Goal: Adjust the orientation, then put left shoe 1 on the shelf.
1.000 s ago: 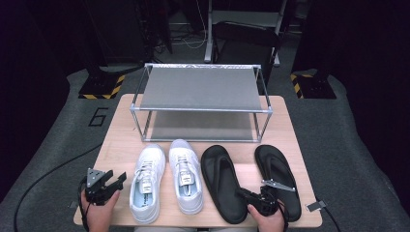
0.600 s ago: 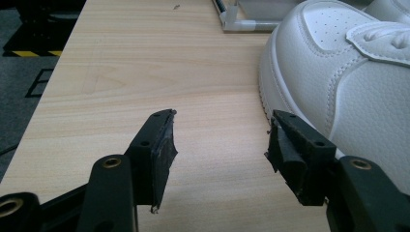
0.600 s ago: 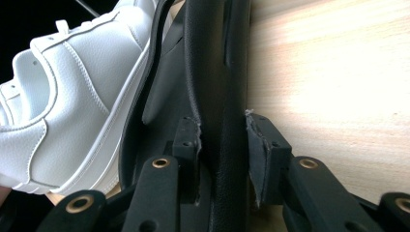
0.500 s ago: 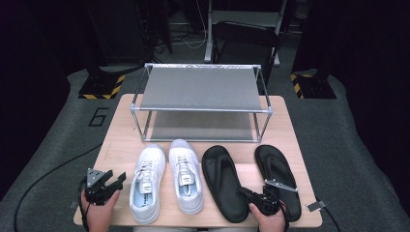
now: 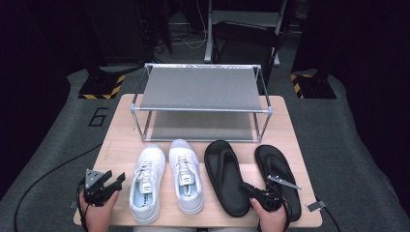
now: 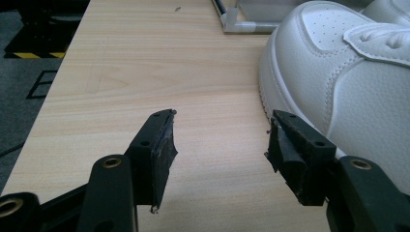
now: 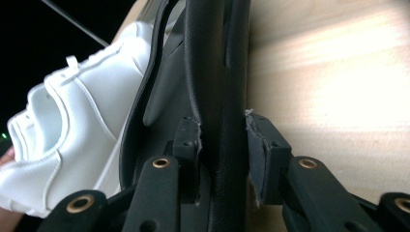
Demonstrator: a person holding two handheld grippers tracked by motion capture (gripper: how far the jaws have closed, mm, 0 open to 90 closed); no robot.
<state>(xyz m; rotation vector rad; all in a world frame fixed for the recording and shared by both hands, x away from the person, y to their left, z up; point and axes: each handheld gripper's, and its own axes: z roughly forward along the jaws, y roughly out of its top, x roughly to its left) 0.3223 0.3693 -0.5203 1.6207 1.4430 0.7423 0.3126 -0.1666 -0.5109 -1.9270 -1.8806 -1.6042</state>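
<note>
Two black sandals lie at the table's front right. My right gripper point(image 5: 247, 187) sits between them, at the heel half of the left sandal point(image 5: 221, 169). In the right gripper view the gripper point(image 7: 223, 130) is shut on that sandal's point(image 7: 212, 72) outer rim, one pad on each side. The right sandal point(image 5: 275, 166) lies flat beside it. A pair of white sneakers point(image 5: 145, 186) point(image 5: 186, 179) stands left of the sandals. My left gripper point(image 5: 116, 179) point(image 6: 220, 135) rests open near the front left corner, just left of the left sneaker point(image 6: 338, 82), with bare wood between its pads.
A two-level metal rack point(image 5: 200, 94) with grey shelves stands across the back of the wooden table point(image 5: 116, 145). Bare wood lies between the rack and the shoes. A small tag point(image 5: 313, 205) lies at the front right corner. Dark floor and hazard-striped stand feet surround the table.
</note>
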